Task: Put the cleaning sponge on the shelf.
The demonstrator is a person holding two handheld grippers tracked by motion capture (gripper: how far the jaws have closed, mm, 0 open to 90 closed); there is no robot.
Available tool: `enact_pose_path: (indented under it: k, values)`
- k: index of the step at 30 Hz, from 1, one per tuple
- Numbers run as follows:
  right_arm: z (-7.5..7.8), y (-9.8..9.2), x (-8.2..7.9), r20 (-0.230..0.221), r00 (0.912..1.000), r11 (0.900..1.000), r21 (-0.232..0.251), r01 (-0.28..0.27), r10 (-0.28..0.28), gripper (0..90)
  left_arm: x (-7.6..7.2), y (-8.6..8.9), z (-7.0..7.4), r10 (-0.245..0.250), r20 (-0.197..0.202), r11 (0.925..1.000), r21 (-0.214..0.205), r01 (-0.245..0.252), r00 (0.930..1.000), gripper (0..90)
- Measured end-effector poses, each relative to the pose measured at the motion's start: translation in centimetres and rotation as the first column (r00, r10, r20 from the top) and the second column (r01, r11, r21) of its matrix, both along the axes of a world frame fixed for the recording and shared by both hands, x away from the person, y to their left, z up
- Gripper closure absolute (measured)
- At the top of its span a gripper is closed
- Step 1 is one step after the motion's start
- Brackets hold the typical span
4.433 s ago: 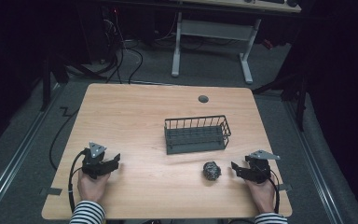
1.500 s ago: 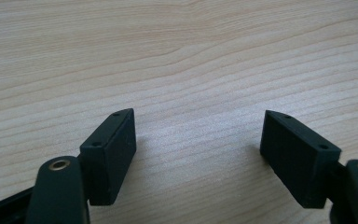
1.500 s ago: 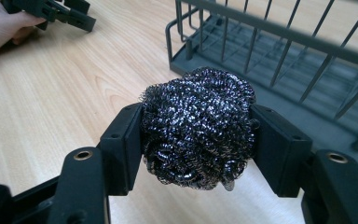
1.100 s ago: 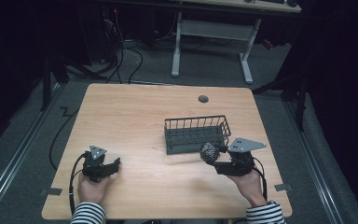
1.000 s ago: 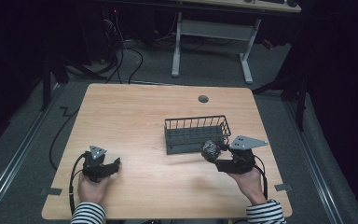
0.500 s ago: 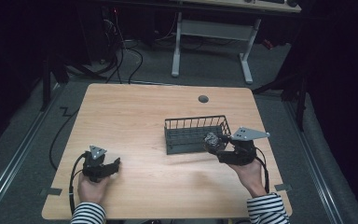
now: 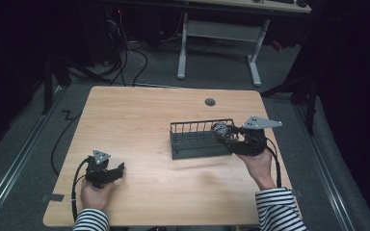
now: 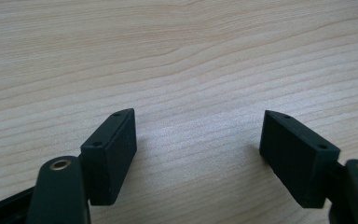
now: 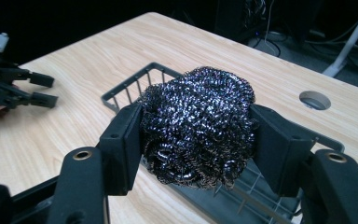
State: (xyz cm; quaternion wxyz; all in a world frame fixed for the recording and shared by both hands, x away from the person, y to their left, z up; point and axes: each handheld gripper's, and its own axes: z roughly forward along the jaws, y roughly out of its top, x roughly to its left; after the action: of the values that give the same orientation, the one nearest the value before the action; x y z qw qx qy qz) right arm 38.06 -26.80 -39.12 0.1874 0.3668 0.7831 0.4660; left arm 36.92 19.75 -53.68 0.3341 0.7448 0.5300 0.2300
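A ball of steel wool [image 9: 198, 126] is clamped between the two black jaws of the right gripper [image 9: 198, 135], pressed on both sides. In the high view the right gripper [image 7: 227, 137] is held at the right end of a dark wire basket [image 7: 192, 144], and the steel wool [image 7: 220, 129] is seen raised over that end of the basket, above its rim; whether it touches the wire cannot be told. In the right gripper view the basket [image 9: 135, 84] is seen beneath and behind the ball, with its thin bars running along the side.

The left gripper [image 7: 118, 168] is kept near the front left corner of the wooden table [image 7: 139, 115], well apart from the basket. In the left gripper view its jaws are spread wide, with nothing but bare wood grain between them [image 8: 198, 154].

A round hole [image 7: 210, 102] is set in the tabletop behind the basket. Striped sleeves [image 7: 277, 209] are seen at the lower edge of the high view.
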Motion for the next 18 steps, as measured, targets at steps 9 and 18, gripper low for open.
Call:
enact_pose_path:
  k: [9, 18]
  values:
    - [-0.7, 0.4, 2.7, -0.042, 0.9979, 0.9986, -0.023, 0.048, -0.049, 38.7, 0.0, 0.0, 0.0, 0.0, 0.0, 1.0, 0.0, 0.0, 1.0, 27.6]
    - [-1.9, 1.1, 4.8, -0.093, 0.9913, 0.9939, -0.067, 0.087, -0.093, 38.4, 0.0, 0.0, 0.0, 0.0, 0.0, 1.0, -0.001, 0.0, 1.0, 27.6]
